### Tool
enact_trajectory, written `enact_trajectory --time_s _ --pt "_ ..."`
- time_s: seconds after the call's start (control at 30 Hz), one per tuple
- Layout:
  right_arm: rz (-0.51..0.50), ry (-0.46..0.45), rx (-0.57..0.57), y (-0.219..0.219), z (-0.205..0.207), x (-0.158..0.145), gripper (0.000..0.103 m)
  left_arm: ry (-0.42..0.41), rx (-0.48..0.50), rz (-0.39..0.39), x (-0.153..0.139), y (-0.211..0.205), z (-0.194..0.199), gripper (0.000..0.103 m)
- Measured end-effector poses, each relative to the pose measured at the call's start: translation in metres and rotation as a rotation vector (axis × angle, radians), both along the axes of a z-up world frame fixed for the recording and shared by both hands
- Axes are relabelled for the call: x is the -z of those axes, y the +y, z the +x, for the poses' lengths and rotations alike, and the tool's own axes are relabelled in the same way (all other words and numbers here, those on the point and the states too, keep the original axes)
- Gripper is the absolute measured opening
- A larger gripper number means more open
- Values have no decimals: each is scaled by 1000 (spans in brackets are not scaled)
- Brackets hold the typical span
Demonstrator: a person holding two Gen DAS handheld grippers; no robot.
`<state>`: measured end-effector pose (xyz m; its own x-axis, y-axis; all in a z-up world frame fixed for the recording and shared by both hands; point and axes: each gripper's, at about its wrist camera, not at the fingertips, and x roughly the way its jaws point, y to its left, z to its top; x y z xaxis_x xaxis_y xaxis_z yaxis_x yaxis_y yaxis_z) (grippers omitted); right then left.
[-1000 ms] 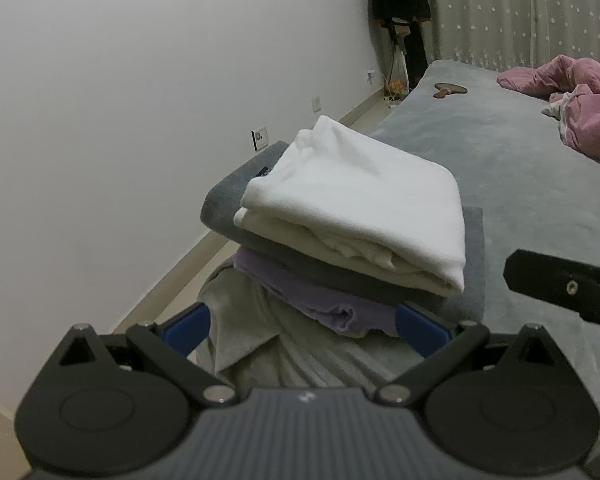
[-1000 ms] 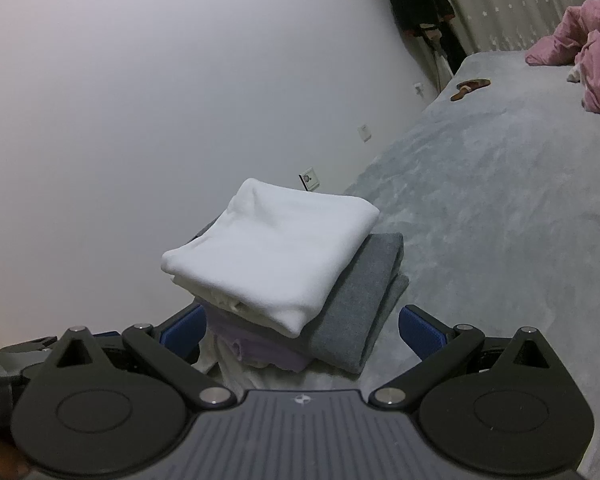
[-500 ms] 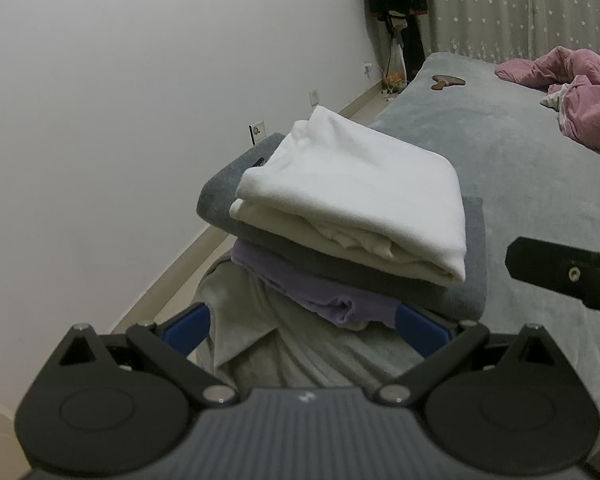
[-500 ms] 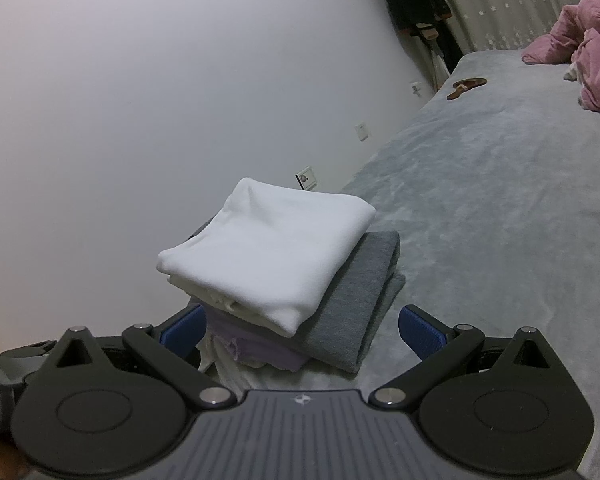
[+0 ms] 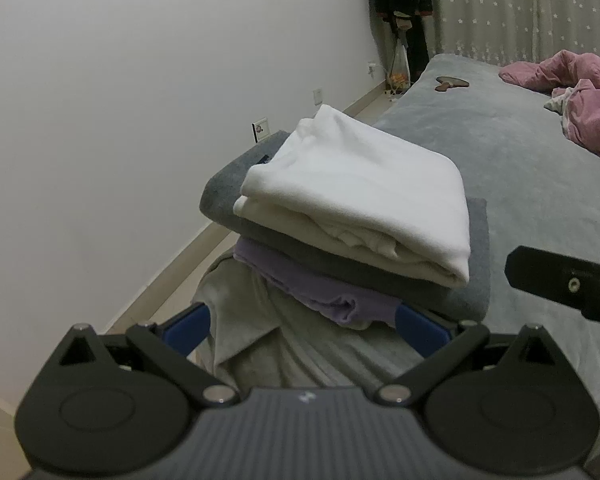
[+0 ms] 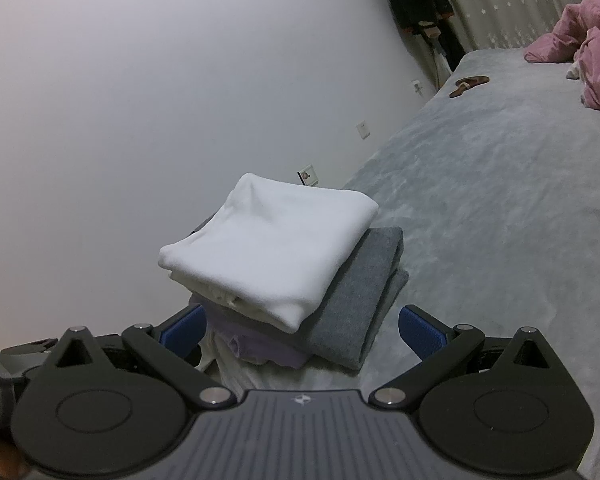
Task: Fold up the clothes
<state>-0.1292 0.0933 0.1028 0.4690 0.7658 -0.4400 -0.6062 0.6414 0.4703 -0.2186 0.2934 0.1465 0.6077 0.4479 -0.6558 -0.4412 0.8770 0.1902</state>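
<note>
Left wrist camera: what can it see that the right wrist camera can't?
Only the left wrist view shows the plastic bag on the floor by the far corner, and a black part of the other hand-held gripper poking in from the right.

Only the right wrist view shows the grey garment's folded right edge in two layers.

Both show the white folded top, the grey and purple clothes under it, the pink bedding, and open blue fingers.
</note>
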Motion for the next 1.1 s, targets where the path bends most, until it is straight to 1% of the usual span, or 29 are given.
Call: enact_trajectory --time_s 0.63,1.1 --pt "12 13 7 -1 1 3 103 -20 30 22 -1 -5 -1 103" --pt "12 18 8 0 1 3 103 -8 32 20 -1 -5 0 103"
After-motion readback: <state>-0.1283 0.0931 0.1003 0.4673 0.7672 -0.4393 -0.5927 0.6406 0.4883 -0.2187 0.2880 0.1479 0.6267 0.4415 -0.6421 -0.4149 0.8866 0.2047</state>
